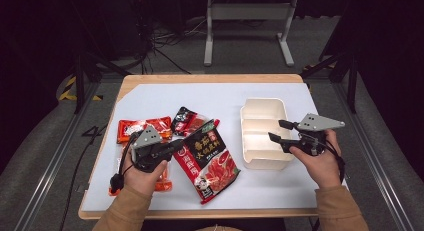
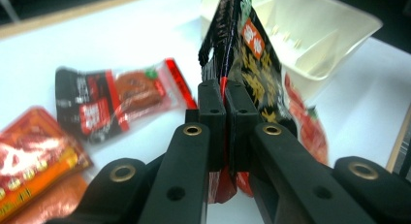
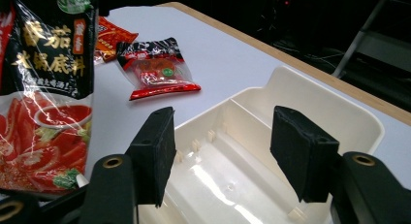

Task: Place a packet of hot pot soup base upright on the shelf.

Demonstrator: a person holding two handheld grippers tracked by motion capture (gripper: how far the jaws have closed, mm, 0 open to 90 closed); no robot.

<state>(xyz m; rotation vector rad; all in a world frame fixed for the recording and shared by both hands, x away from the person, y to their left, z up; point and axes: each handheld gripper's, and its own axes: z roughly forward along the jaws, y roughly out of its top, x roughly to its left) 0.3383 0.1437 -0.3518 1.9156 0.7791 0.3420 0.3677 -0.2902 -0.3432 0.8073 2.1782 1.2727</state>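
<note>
two grippers are at work: the left gripper (image 2: 225, 100) is clamped on the edge of the big sauce packet (image 1: 209, 158), lifting it beside the white tray (image 1: 264, 105). the right gripper (image 3: 220, 153) hangs released over that tray, nothing between its pads; smaller packets (image 1: 142, 127) lie on the table (image 1: 210, 79).

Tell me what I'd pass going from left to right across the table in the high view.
Orange-red packet → left gripper → big tomato soup-base pouch held in its jaws → cream divided tray → right gripper, jaws open over the tray's edge.
</note>
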